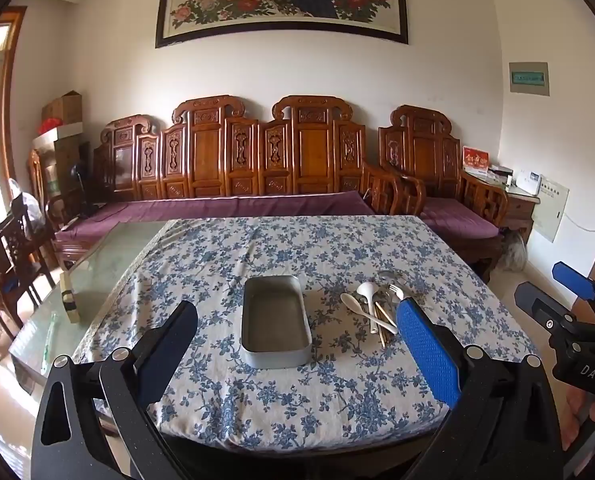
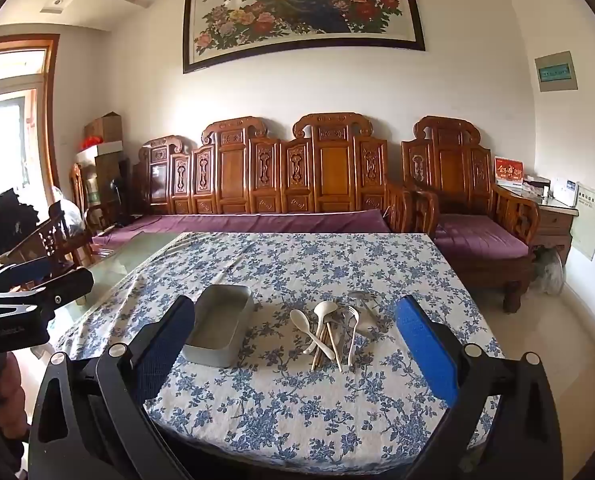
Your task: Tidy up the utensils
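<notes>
An empty grey metal tray [image 1: 275, 320] [image 2: 217, 330] lies on the blue-flowered tablecloth. To its right sits a loose pile of utensils [image 1: 377, 306] [image 2: 333, 330]: two white spoons, a white fork [image 2: 353, 314], wooden chopsticks [image 2: 329, 346] and a metal spoon [image 2: 357, 296]. My left gripper [image 1: 296, 306] hangs open over the near table edge, facing the tray. My right gripper [image 2: 295, 304] is open too, facing the pile from short of it. Neither holds anything. Each shows in the other's view, the right gripper [image 1: 553, 290] at the right edge and the left gripper [image 2: 49, 276] at the left edge.
The cloth [image 1: 257, 248] covers most of a glass-topped table. On the bare glass at the left lies a small wooden block [image 1: 68, 300]. Wooden chairs [image 1: 13, 252] stand to the left. A carved wooden sofa [image 1: 257, 160] with purple cushions runs behind the table.
</notes>
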